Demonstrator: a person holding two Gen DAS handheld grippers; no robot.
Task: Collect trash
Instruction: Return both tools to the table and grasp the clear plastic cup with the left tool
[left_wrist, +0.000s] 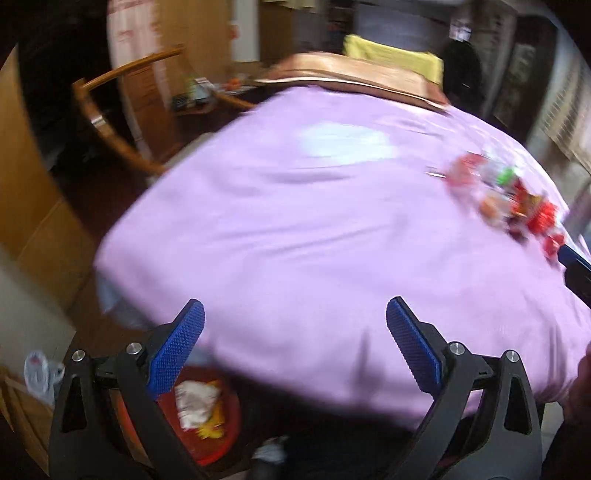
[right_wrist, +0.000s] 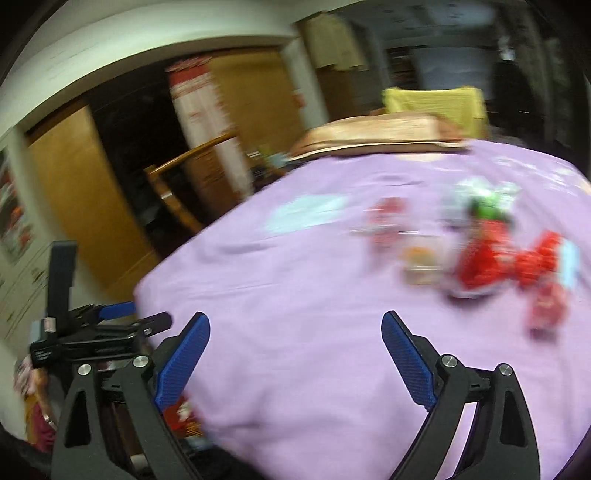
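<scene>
Wrappers (right_wrist: 491, 254) lie in a blurry pile on the purple cloth (right_wrist: 295, 295), ahead of the right tongs (right_wrist: 295, 363) and off to their right side.

Both tongs are wide apart and hold nothing; the left tongs (left_wrist: 295, 347) hang over the near edge of the cloth, with the same pile (left_wrist: 509, 199) far ahead on their right. The wrappers look thin, light and crinkly, so they should squash flat and may slip out of a loose pinch. I would grab one by a bunched-up middle or a folded edge, not a flat corner. The cloth is soft and could get pinched too. A red bin (left_wrist: 218, 424) with some trash already in it sits low, under the left tongs.
</scene>
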